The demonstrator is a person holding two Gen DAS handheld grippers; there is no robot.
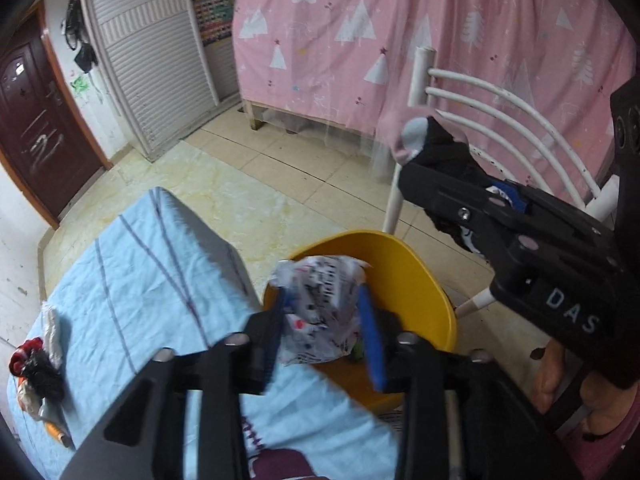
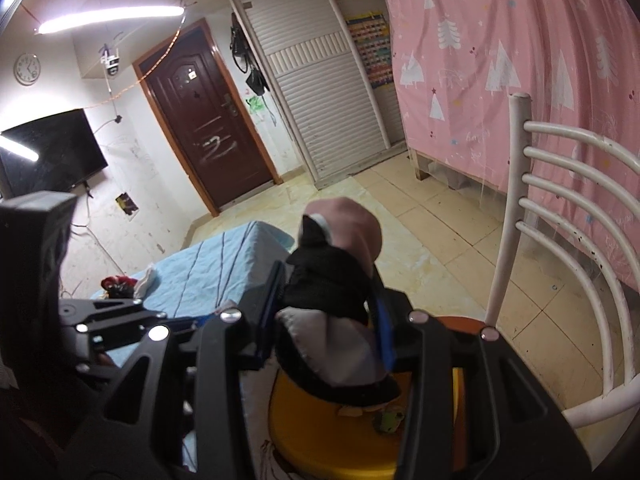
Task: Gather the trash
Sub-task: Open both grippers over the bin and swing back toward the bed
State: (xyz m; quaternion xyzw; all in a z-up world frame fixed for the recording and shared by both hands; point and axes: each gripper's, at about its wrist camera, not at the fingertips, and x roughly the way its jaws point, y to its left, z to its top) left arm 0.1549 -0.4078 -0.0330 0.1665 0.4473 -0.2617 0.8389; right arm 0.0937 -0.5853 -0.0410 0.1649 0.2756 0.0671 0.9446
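Note:
My left gripper (image 1: 326, 328) is shut on a crumpled white printed plastic bag (image 1: 320, 308) and holds it over the open yellow bin (image 1: 416, 276) beside the table. My right gripper (image 2: 328, 320) is shut on a bundle of black, pink and grey cloth (image 2: 336, 272); it also shows in the left wrist view (image 1: 440, 148), up and to the right of the bin. The bin lies below the right gripper (image 2: 320, 452) with small scraps inside. More trash (image 1: 36, 376) lies in a pile at the table's left edge; it also shows in the right wrist view (image 2: 120, 284).
The table has a light blue striped cloth (image 1: 132, 280). A white metal chair (image 2: 560, 240) stands right of the bin. A pink curtain (image 1: 400, 40) hangs behind. A brown door (image 2: 208, 128), a shutter cabinet (image 2: 320, 92) and a wall television (image 2: 48, 152) stand further off.

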